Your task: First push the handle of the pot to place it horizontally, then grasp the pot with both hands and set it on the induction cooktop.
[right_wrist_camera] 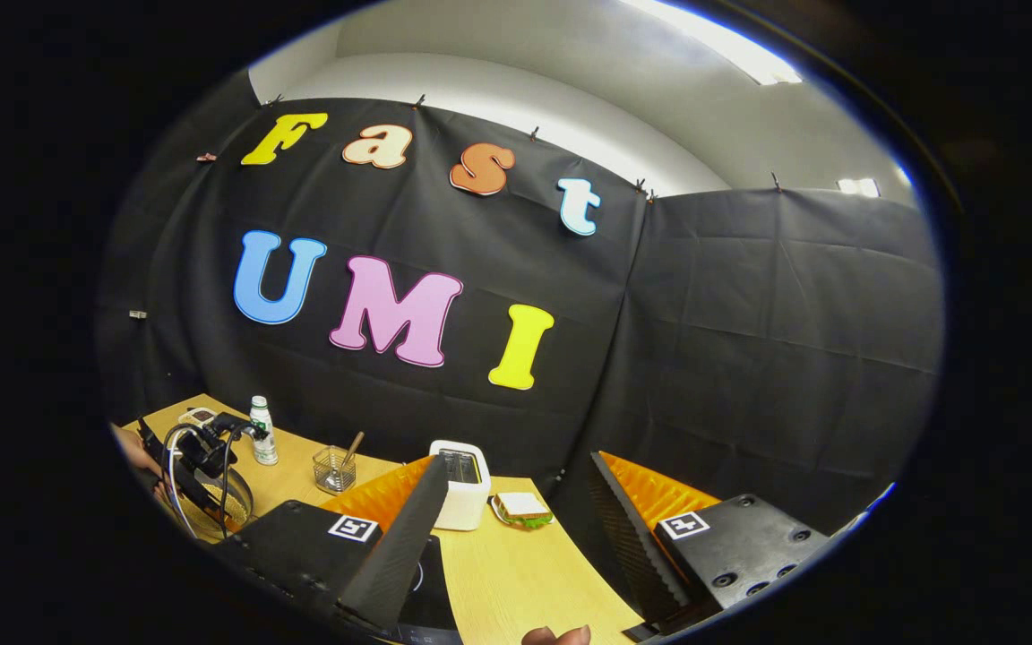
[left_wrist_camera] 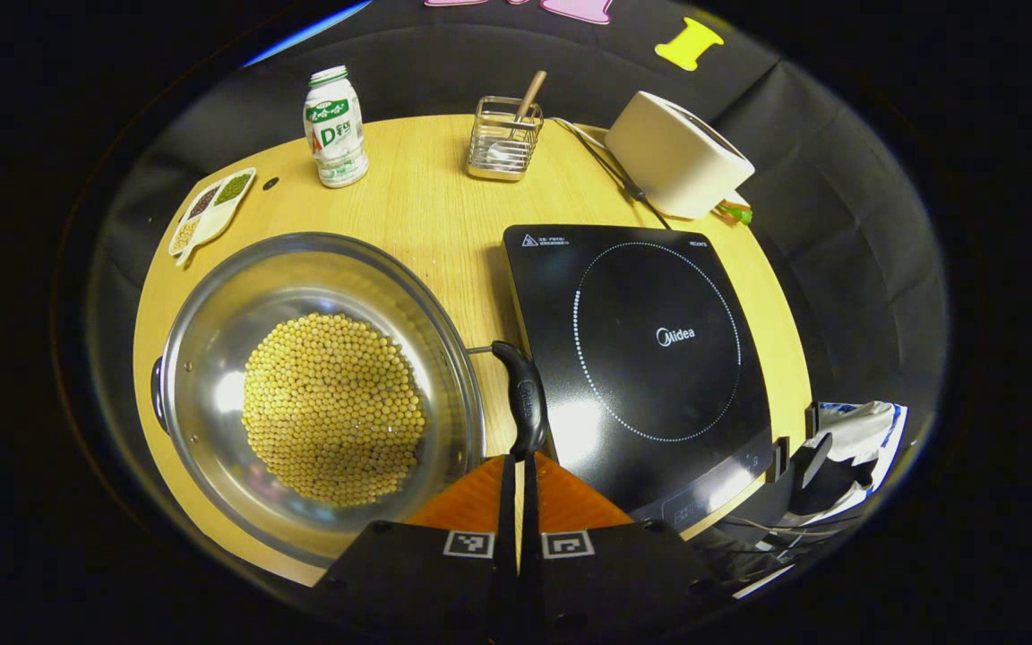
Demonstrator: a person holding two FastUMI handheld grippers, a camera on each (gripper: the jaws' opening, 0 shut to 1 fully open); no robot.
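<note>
Fingers of the left gripper [left_wrist_camera: 518,466] sit pressed together, tips at the pot's handle [left_wrist_camera: 525,401]. Right gripper [right_wrist_camera: 516,528] hangs spread, holding nothing. Bean-filled pot [left_wrist_camera: 211,313] rests on the table [left_wrist_camera: 444,215] beside the induction cooktop [left_wrist_camera: 641,349].

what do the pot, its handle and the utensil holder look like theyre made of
Pot: polished metal, likely stainless steel, going by its bright mirror-like glare.
Pot handle: glossy black, probably moulded plastic, joined to the pot by a thin metal rod.
Utensil holder: shiny wire mesh, apparently chromed or stainless metal.
</note>
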